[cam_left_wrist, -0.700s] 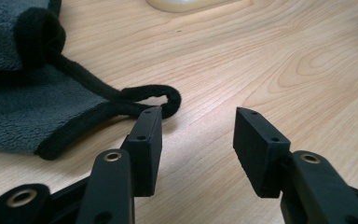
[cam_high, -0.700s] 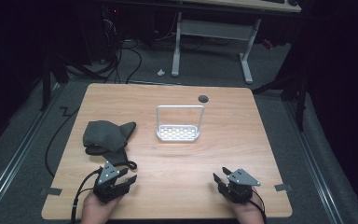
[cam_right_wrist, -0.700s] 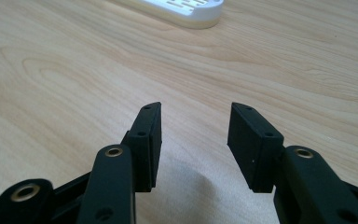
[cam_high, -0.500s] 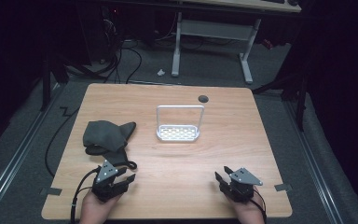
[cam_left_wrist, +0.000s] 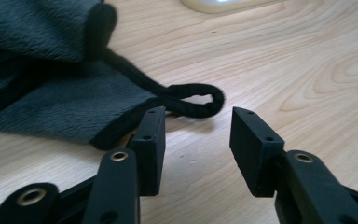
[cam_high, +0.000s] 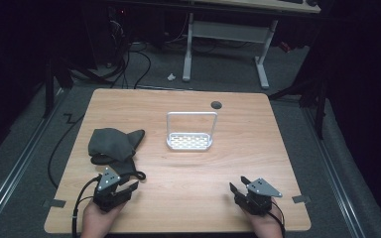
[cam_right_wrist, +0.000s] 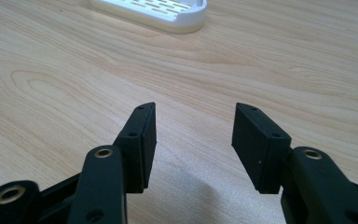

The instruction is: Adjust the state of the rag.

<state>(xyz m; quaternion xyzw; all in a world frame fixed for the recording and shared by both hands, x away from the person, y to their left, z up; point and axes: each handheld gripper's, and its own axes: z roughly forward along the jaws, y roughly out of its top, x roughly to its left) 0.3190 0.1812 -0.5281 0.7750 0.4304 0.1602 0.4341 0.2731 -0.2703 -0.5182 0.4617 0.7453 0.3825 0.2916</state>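
Observation:
A dark grey fleece cloth [cam_high: 110, 143] lies crumpled on the left side of the wooden table [cam_high: 193, 173]. A black cord loop [cam_left_wrist: 192, 99] trails from it toward me. My left gripper [cam_high: 129, 183] rests low near the front left edge, open, with the loop just beyond its fingertips [cam_left_wrist: 150, 122] and nothing between them. The cloth [cam_left_wrist: 51, 98] lies left of its jaws. My right gripper [cam_high: 238, 184] sits near the front right edge, open over bare wood [cam_right_wrist: 196, 135]. A white slotted tray [cam_high: 189, 141] with an upright hoop frame stands mid-table.
A round cable hole [cam_high: 216, 104] sits at the table's back right. The tray's near corner [cam_right_wrist: 168, 14] lies well ahead of my right jaws. Tape marks [cam_high: 298, 199] flag the front corners. A desk frame [cam_high: 225, 34] and cables stand on the floor behind.

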